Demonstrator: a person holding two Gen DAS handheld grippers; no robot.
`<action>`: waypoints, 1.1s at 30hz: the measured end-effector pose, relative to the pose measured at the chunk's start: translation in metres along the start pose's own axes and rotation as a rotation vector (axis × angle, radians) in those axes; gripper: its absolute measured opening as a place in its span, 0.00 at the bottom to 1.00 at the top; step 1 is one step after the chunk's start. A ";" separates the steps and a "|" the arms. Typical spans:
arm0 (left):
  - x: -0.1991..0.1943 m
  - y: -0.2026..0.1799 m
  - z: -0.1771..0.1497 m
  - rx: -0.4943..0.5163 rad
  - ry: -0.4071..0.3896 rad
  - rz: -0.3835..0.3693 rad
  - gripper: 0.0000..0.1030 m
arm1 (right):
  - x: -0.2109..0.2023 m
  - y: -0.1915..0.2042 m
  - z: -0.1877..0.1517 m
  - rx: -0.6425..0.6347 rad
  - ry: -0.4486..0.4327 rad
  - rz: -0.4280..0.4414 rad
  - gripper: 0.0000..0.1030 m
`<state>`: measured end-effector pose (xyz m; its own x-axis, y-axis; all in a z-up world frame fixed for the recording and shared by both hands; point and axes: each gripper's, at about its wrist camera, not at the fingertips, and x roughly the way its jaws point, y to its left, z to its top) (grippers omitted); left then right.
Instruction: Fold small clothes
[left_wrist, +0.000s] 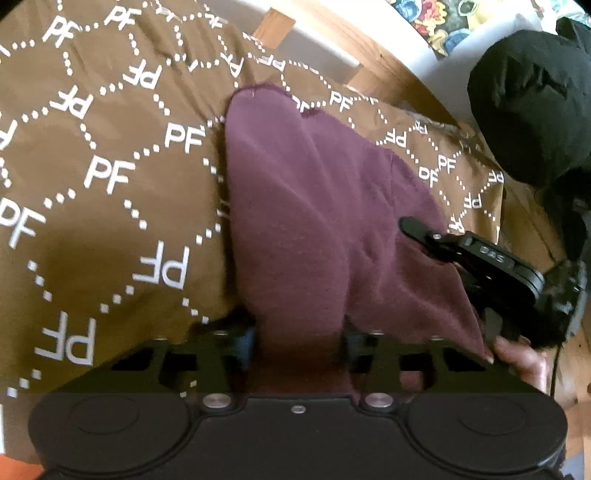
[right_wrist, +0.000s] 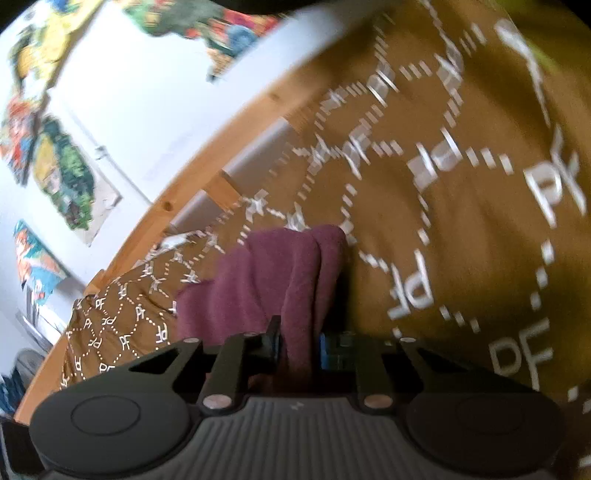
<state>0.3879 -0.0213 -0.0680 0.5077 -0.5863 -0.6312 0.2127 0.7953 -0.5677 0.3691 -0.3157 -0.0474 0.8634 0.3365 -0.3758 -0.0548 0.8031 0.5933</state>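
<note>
Fold in progress: maroon garment on the patterned bedcover.
Left gripper and right gripper each clamping a garment edge, lifting it; fold unfinished.

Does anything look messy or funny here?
Nothing broken or spilled. The purple cloth is just bunched up in folds, pinched by both the left tool and right tool, above the brown PF sheet.
</note>
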 end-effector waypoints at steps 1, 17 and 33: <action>-0.004 -0.003 0.002 0.008 -0.007 -0.001 0.35 | -0.005 0.010 0.001 -0.033 -0.022 0.005 0.19; -0.104 0.026 -0.009 0.124 -0.135 0.211 0.34 | 0.025 0.097 -0.032 -0.108 -0.009 0.182 0.19; -0.114 0.009 -0.026 0.103 -0.208 0.394 0.99 | -0.020 0.092 -0.041 -0.166 0.031 -0.016 0.85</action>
<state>0.3098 0.0487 -0.0145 0.7211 -0.2011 -0.6630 0.0462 0.9688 -0.2435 0.3263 -0.2282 -0.0147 0.8492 0.3356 -0.4077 -0.1250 0.8779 0.4623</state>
